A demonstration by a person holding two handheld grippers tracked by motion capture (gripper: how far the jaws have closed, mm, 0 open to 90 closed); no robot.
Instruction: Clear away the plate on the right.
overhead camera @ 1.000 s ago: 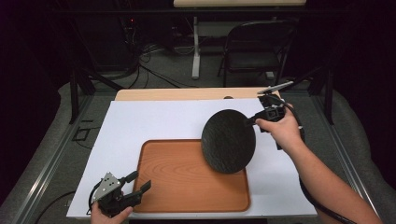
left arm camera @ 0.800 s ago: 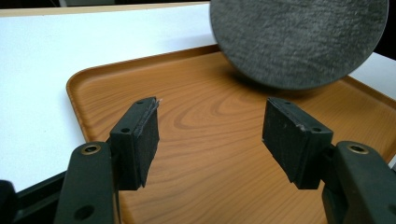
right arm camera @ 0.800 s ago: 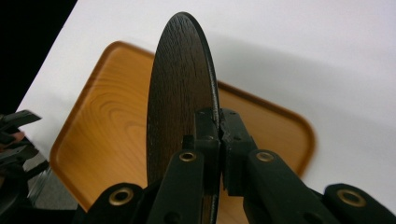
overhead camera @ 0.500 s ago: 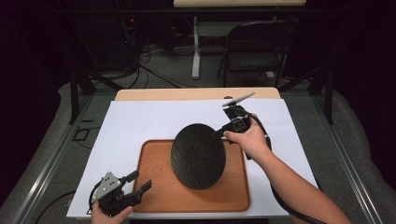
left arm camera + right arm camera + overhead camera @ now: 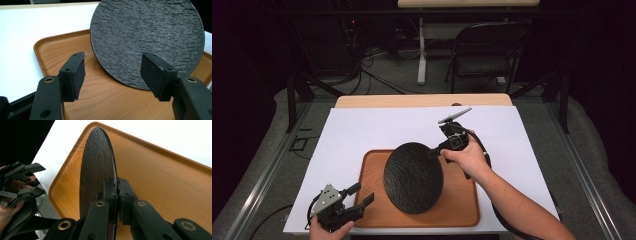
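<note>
A black, slate-textured round plate (image 5: pixel 413 178) hangs tilted over a wooden tray (image 5: pixel 373 169) at the near edge of the white-covered table (image 5: pixel 362 130), hiding the tray's middle and much of its right half in the high view. Whether the plate's lower rim touches the tray cannot be told from any view. The plate's top is cut off by the frame in the left gripper view, and it appears nearly edge-on in the right gripper view.

The right gripper (image 5: pixel 435 151) is clamped on the plate's upper right rim, its jaws pressed together over the edge with the plate standing out ahead of them above the tray. The person's right hand (image 5: pixel 467 157) grips it from the right, the forearm reaching in diagonally from the table's near right corner.

The left gripper (image 5: pixel 360 194) rests at the table's near left corner, just off the tray's near left corner, jaws apart and holding nothing. It points toward the plate, and the left hand (image 5: pixel 329 231) is cut off by the bottom edge.
</note>
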